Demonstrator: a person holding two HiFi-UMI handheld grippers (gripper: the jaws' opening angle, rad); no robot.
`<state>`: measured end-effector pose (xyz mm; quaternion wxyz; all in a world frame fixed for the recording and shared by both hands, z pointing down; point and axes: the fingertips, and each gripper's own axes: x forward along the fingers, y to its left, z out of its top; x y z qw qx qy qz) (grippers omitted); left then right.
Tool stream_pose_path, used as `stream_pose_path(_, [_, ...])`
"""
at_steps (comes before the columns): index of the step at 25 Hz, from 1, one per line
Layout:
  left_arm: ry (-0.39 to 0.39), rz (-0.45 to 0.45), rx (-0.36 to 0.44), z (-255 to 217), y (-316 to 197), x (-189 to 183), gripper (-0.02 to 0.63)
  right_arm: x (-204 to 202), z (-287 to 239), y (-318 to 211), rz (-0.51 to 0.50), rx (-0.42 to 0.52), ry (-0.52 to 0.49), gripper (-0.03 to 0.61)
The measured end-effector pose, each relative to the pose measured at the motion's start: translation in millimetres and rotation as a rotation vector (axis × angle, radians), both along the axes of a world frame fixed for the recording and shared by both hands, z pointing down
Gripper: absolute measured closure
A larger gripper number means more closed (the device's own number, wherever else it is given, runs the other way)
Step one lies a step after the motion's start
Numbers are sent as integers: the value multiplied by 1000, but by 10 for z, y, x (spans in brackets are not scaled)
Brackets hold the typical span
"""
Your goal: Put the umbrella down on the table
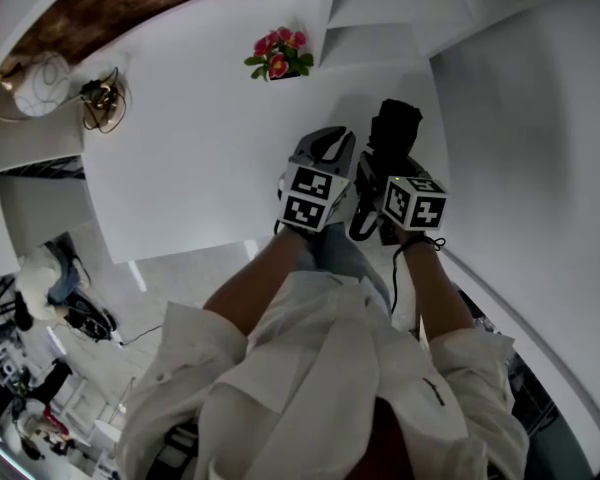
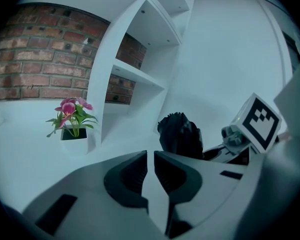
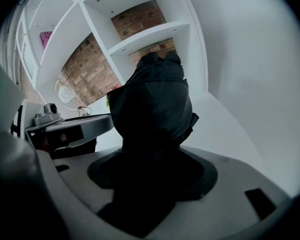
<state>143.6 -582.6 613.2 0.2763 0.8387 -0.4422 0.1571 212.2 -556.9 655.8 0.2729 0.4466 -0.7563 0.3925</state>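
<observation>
Black and folded, the umbrella [image 1: 395,128] sits pinched in the jaws of the right gripper [image 1: 382,180], its bundled fabric sticking out past them over the right part of the white bench [image 1: 180,148]; whether it touches the surface cannot be told. Just beside it, the left gripper [image 1: 325,146] has its 2 jaws drawn almost together with nothing between them. Both grippers point down at the bench, side by side. A pot of pink flowers [image 1: 278,56] stands at the far edge, next to white shelving [image 1: 380,18] and a brick wall [image 2: 35,59]
</observation>
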Motion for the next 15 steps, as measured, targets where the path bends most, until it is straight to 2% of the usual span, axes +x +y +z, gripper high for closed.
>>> stream_pose_path(4, [5, -22, -15, 38, -40, -71, 552, -56, 119, -97, -25, -37, 49, 299])
stream_pose_path(15, [11, -54, -31, 157, -206, -211, 552, -191, 496, -259, -52, -161, 103, 296])
